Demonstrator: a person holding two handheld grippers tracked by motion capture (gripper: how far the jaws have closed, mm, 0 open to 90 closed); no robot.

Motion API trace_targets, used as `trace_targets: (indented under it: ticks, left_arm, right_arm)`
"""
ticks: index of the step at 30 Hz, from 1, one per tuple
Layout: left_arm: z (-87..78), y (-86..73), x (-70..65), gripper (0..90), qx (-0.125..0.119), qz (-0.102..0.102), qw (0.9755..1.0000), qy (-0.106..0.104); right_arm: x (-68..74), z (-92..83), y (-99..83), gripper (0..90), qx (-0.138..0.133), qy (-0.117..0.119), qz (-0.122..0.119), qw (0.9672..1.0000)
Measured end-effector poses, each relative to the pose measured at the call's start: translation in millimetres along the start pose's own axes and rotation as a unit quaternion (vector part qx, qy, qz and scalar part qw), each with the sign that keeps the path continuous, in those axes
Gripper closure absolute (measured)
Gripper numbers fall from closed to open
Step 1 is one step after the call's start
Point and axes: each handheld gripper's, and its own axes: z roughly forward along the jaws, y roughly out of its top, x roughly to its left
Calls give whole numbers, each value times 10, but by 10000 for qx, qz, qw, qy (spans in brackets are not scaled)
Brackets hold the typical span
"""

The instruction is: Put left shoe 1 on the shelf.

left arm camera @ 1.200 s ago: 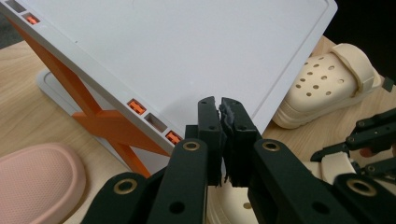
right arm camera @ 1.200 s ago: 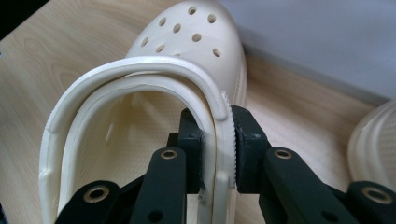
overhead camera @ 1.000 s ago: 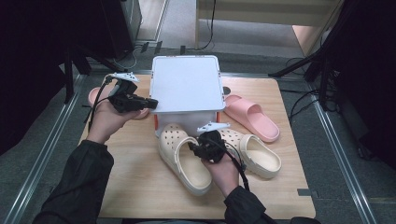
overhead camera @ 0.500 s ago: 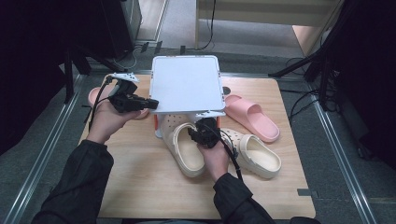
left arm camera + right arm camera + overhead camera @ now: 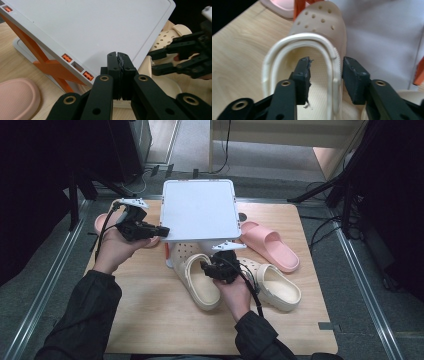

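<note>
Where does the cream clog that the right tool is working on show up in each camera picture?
High view: the cream clog lies centre, toe under the white stand.
Left gripper view: its holed toe peeks out at right, past the stand's edge.
Right gripper view: it sits centre, its side wall between the right tool pads.
Shared landmark: the white stand with orange legs.

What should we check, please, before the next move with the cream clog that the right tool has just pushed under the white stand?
1. Right tool straddles the wall of the cream clog; its jaws have just been opening, pads not pressing: ok.
2. Clog's toe under the white stand: ok.
3. Clog flat on the wooden table: ok.
4. Left tool shut, holding nothing, beside the stand's edge: ok.
5. Second cream clog lies close beside the right hand; whether they touch: cannot tell.
6. Pink slide apart from the clogs: ok.
</note>
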Motion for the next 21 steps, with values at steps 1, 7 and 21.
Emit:
trace_targets:
  ticks: [1, 7, 21]
  left_arm:
    - [-3, 1, 12, 890, 6, -30, 10000, -19]
    - [-4, 4, -7, 890, 23, -33, 10000, 41]
    - [-5, -2, 2, 894, 0, -30, 10000, 33]
  right_arm:
    - [7, -120, 0, 566, -52, 20, -38, 10000]
    - [30, -356, -28, 642, -115, 313, -66, 9994]
    - [123, -624, -371, 900, -66, 671, -288, 9973]
